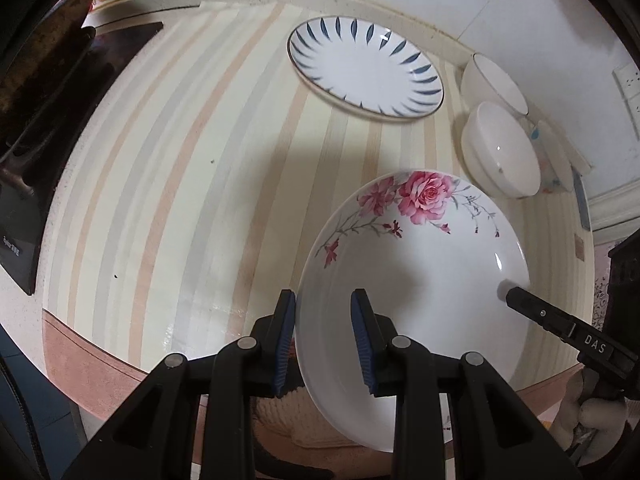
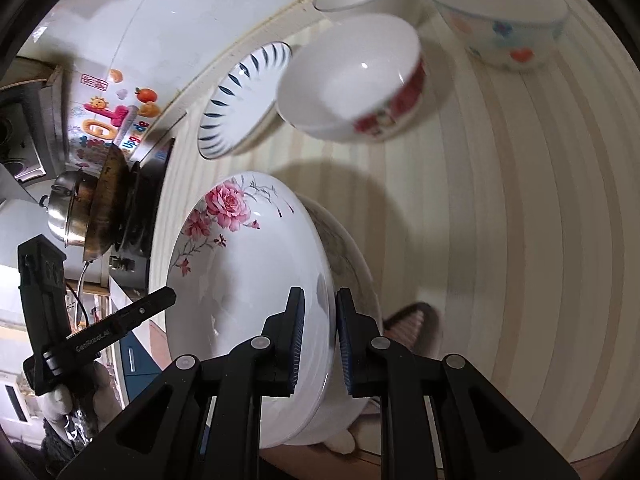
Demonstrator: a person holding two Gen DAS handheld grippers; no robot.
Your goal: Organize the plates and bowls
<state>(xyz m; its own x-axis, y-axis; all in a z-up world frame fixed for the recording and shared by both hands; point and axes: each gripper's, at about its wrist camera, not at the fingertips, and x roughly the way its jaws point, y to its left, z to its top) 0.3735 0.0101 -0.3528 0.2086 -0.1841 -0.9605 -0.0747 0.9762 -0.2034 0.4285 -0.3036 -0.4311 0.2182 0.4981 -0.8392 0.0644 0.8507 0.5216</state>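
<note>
Both hand-held grippers, left (image 1: 323, 312) and right (image 2: 320, 320), grasp rose plate (image 1: 416, 264) rim; only right view shows red-banded bowl (image 2: 352, 84) side.

"DAS" marks the right gripper (image 1: 516, 294) — "GenRobot.AI" the left gripper (image 2: 170, 295).

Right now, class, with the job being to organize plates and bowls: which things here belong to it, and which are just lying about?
Job:
rose plate, gripped by left gripper and right gripper
blue-petal plate
white bowls
red-patterned bowl
dotted bowl

Lying about:
steel pot
wall stickers
</note>
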